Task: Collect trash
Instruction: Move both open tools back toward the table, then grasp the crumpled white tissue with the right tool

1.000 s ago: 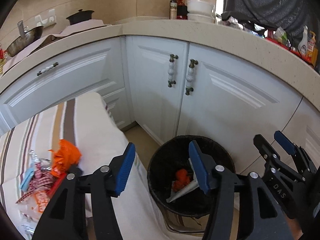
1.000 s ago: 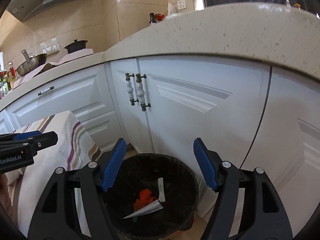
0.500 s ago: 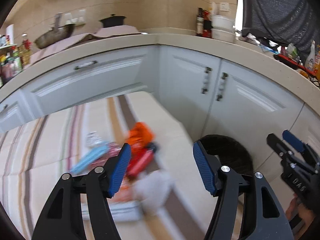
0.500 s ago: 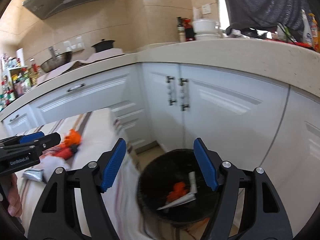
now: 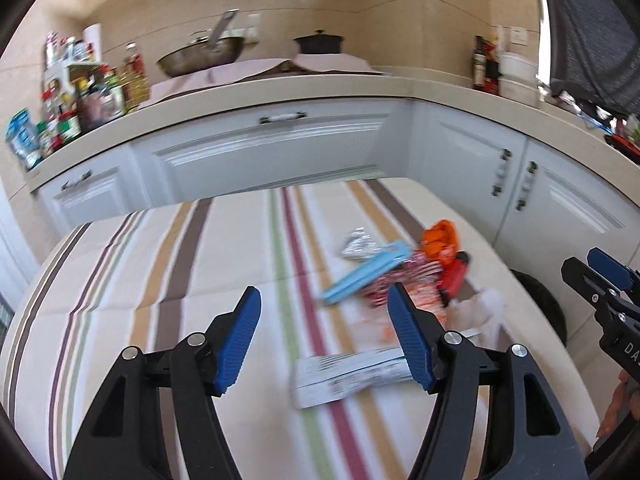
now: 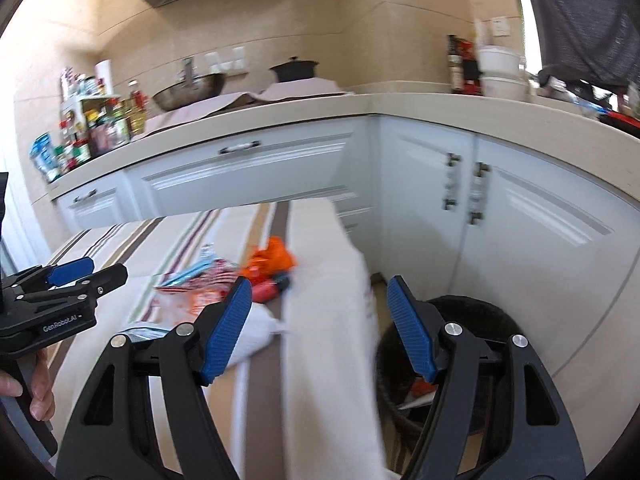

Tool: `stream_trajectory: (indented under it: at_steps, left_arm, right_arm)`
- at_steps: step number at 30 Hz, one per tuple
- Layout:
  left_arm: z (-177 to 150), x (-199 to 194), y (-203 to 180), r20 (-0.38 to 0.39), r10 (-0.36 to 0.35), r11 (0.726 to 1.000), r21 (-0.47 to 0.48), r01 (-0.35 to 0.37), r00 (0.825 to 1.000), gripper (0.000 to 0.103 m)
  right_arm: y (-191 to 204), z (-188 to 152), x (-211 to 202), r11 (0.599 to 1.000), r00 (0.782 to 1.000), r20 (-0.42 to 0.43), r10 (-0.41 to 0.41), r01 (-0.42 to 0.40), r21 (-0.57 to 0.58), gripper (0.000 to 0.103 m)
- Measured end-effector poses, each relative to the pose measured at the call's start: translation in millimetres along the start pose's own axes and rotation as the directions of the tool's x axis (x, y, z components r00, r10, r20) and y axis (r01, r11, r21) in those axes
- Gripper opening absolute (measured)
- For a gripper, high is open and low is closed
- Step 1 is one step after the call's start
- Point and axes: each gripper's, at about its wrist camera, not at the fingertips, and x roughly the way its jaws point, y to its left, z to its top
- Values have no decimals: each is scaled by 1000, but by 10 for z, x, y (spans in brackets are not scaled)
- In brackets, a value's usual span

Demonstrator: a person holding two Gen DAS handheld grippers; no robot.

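A pile of trash lies on the striped tablecloth (image 5: 160, 280): an orange crumpled wrapper (image 5: 440, 240), a red packet (image 5: 454, 276), a light blue strip (image 5: 364, 272), a silver foil piece (image 5: 356, 244), a white crumpled bag (image 5: 480, 312) and a flat white wrapper (image 5: 348, 372). My left gripper (image 5: 324, 340) is open and empty above the table, just short of the pile. My right gripper (image 6: 318, 328) is open and empty over the table's right edge. The black trash bin (image 6: 472, 328) stands on the floor, holding orange scraps. The pile also shows in the right wrist view (image 6: 268, 264).
White kitchen cabinets (image 5: 280, 152) wrap around behind the table under a beige counter (image 5: 280, 88). A wok (image 5: 200, 56), a black pot (image 5: 318, 44) and several bottles (image 5: 80, 100) stand on the counter. The bin sits between the table's edge and the cabinets.
Both grippers have swung left from over the bin toward the table. The trash pile has come into the centre of the left wrist view. Both stay open and empty.
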Motion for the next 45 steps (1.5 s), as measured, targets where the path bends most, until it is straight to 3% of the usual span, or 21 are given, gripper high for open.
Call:
stream_trajectory:
  at_steps: [8,17,19,25,30,39,45]
  left_arm:
    - [-94,-2,343,-11,44,998,-39,-44,999,65]
    - [-169,75,540,-43,37,996,-76,-40,998,66]
    - [-175,77,552,-44,34,996,-77,-37,998,66]
    - [-192,88,546,-50,3,997,-77,-7,999,67]
    - [-185,68,434,-37,-53,997,-48,52,998,74]
    - [-204,122,121,-65,-135,990,38,137,989,75]
    - [-252,193,-150,-104,-182,966,169,198,978,75]
  right_arm:
    - [325,-9,277,999,995,-86,43,-45,-29,68]
    - [499,-32,552,997,981,-192,17,-31,-71,68]
    - [505,-42,601,997,976,-218,15,-31,-73,63]
    - [509,-96,730,996,954,-298,26,-50,-75,36]
    - [494,-95,681,995,958,-284,39,-62,-76,25]
    - [351,-39,417,997,978,-203,42,-54,-55,25]
    - [103,-20,266,1000,986,-168,18,-21,-14,25]
